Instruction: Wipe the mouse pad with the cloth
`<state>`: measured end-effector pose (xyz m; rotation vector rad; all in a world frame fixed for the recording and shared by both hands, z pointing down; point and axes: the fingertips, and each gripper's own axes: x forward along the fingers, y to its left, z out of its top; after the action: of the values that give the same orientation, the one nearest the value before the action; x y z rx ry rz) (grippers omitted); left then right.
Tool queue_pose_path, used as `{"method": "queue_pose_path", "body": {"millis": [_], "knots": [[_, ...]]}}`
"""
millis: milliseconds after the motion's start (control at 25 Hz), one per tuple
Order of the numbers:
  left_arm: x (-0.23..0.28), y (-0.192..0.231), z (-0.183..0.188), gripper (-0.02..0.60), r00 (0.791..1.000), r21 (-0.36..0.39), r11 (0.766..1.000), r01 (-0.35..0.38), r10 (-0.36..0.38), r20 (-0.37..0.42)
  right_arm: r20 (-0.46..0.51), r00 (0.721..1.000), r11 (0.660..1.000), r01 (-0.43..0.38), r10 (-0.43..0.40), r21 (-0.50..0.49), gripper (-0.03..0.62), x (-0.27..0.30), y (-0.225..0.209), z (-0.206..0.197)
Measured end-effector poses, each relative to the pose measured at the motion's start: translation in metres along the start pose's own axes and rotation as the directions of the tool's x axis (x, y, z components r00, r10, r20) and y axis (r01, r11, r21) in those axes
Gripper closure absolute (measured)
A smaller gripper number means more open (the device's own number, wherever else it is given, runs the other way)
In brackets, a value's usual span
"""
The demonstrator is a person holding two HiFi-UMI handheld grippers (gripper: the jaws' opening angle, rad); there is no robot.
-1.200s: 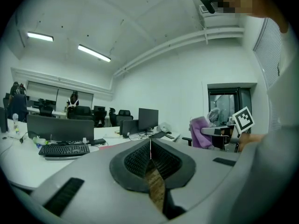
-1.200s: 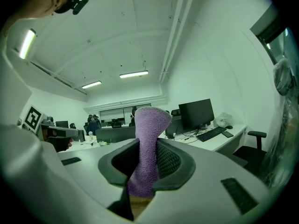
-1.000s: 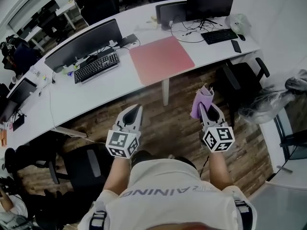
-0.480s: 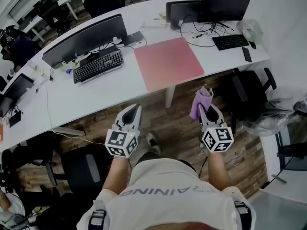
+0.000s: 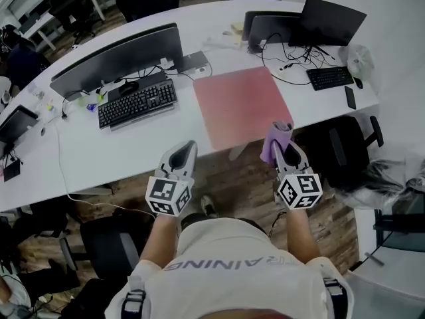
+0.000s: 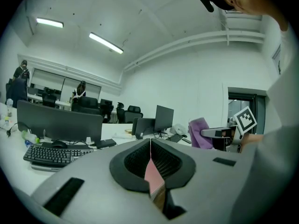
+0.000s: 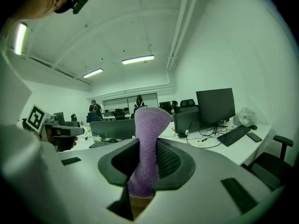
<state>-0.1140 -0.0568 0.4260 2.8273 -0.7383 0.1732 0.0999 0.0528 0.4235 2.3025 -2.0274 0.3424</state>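
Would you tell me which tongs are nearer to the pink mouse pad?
Right. The right tongs, gripping the cloth, are at the near right corner of the mouse pad; the left tongs are farther off, past its near left corner.

Open-plan office, workstation row.
A long white desk (image 5: 133,148) carries a wide monitor (image 5: 119,57), two further monitors (image 5: 312,22), two keyboards (image 5: 137,104) and loose cables (image 5: 282,58). A pink mouse pad (image 5: 242,105) lies on the desk between the keyboards. Black swivel chairs (image 5: 342,155) stand beside the desk on wood-plank flooring (image 5: 246,175). Ceiling strip lights (image 6: 106,43) run above the desk.
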Motion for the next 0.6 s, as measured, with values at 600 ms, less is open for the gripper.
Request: {"method": "queue_pose_path", "body": {"millis": [600], "knots": [[0.057, 0.078, 0.004, 0.549, 0.998, -0.051, 0.997, -0.052, 0.051, -0.025, -0.062, 0.996, 0.998, -0.066, 0.066, 0.006, 0.491, 0.119, -0.003, 0.006]]}}
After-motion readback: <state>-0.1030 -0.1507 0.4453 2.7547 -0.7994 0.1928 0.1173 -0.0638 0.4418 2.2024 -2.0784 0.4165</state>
